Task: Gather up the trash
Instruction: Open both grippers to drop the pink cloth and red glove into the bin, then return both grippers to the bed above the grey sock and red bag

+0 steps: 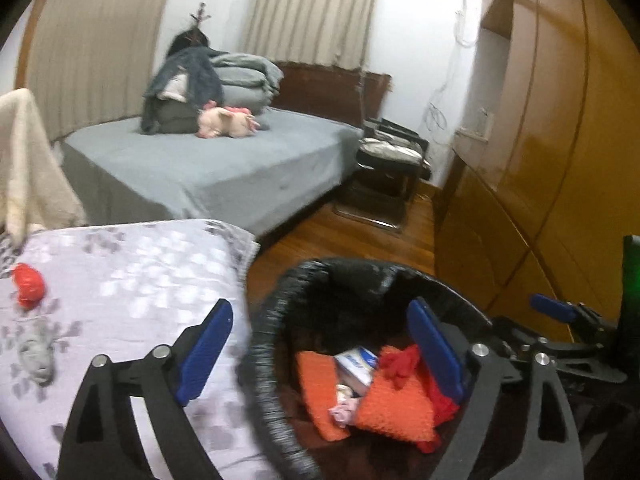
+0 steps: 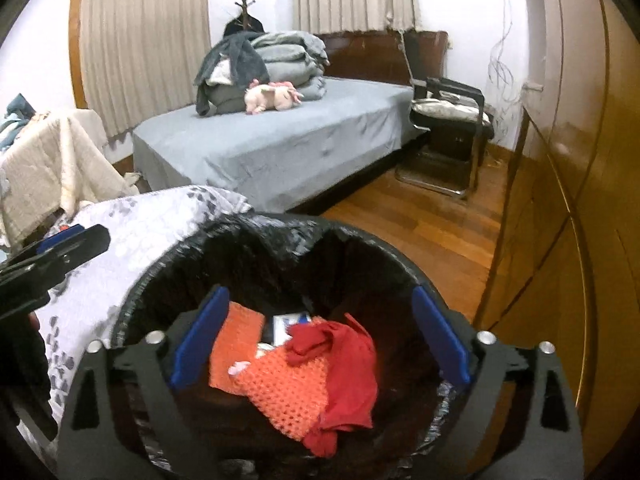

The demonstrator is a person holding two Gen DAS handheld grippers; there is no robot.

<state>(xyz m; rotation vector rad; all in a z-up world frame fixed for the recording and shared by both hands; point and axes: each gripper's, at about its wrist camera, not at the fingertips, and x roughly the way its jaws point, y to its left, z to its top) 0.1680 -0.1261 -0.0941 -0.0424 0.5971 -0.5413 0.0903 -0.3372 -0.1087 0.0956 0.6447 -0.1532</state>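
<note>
both the left gripper [image 1: 320, 352] and right gripper [image 2: 320, 340] hang wide and empty over the lined bin [image 2: 168, 276], so next comes reaching for the red scrap [image 1: 28, 285] lying on the patterned bedspread [image 1: 132, 264].

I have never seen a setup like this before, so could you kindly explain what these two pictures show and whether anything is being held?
A person holds a two-finger gripper in each hand, each with its own fisheye camera looking along its blue fingers. One picture comes from the left gripper, the other from the right gripper. Both stand open and hold nothing. Below them is a black-lined trash bin containing orange knit pieces, a red cloth and a small box. On the patterned bedspread beside the bin lies a red crumpled item.
</note>
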